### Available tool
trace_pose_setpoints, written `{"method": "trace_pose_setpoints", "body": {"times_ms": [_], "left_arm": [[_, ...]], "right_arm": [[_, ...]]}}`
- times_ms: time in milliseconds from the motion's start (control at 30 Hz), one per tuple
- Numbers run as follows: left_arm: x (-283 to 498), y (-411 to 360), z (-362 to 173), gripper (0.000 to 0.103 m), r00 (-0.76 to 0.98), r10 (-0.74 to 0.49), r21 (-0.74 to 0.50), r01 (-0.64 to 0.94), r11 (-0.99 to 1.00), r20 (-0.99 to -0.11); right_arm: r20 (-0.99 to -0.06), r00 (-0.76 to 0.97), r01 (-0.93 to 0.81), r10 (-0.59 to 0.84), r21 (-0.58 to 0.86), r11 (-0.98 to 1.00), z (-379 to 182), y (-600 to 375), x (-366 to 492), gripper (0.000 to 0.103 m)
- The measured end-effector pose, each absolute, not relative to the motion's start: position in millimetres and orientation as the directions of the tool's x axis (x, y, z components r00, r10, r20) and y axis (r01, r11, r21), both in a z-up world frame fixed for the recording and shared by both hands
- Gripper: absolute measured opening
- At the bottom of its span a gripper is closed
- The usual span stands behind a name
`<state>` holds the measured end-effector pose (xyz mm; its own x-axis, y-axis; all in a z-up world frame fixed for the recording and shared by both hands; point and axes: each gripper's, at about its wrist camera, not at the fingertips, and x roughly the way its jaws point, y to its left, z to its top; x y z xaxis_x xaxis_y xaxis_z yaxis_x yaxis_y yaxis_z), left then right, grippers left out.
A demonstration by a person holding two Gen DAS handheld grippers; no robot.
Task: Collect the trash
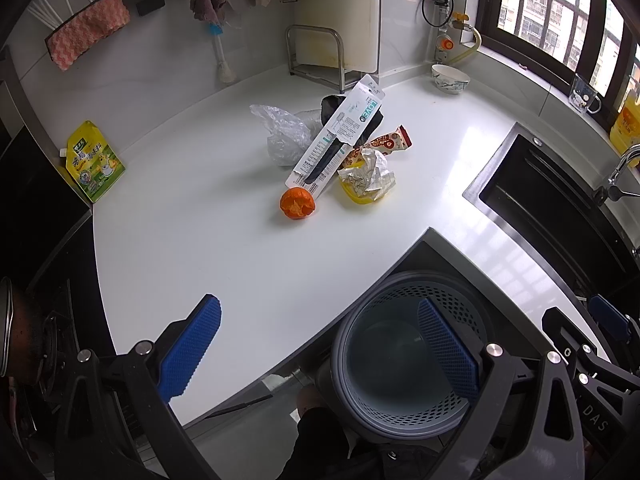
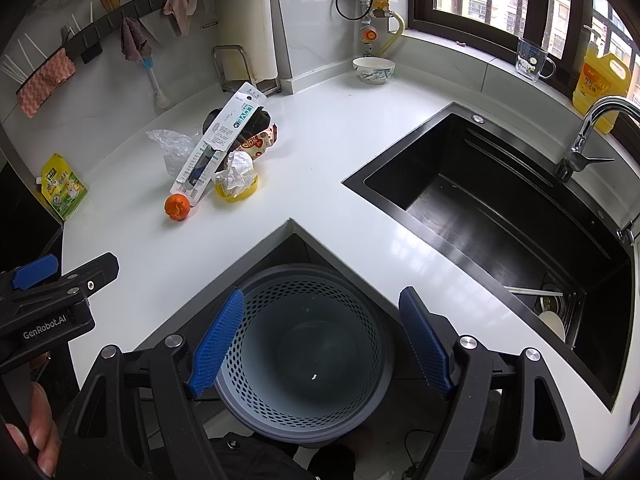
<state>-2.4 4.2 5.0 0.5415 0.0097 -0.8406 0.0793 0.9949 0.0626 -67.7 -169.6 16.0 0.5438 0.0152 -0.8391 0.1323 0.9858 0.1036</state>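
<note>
Below the inner corner of the white stone counter (image 2: 340, 128) sits a round grey perforated plastic waste basket (image 2: 304, 360), seemingly empty but for a pale speck, and both grippers hang over it with nothing in them. Her left gripper (image 1: 320, 344) has its blue ridged pads spread wide, one over the counter edge and one over the basket mouth; the right gripper (image 2: 320, 344) is just as wide open, straddling the basket rim. All the rubbish lies in one heap ahead and to the left on the counter: a torn orange peel (image 1: 297, 203) nearest, a long white cardboard toothbrush packet (image 1: 338, 136) propped across the pile with its long axis running away toward the wall, a crumpled white paper ball (image 1: 370, 172) in a shallow yellow plastic lid (image 1: 360, 199), a clear crinkled plastic bag (image 1: 284, 132) and a printed snack wrapper (image 1: 386, 142). Judging by the angles, the left gripper is nearer, with the peel first.
</note>
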Motion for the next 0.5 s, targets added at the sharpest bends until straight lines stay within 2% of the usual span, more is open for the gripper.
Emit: {"method": "trace_pose_setpoints", "body": {"times_ms": [500], "left_arm": [[-0.5,2.1,2.2,0.097,0.539,0.01,0.066,0.085,0.994,-0.842]], "right_arm": [[-0.84,0.543,0.138,0.016,0.108,0.985,12.6,-171.6,-66.9,0.076]]}}
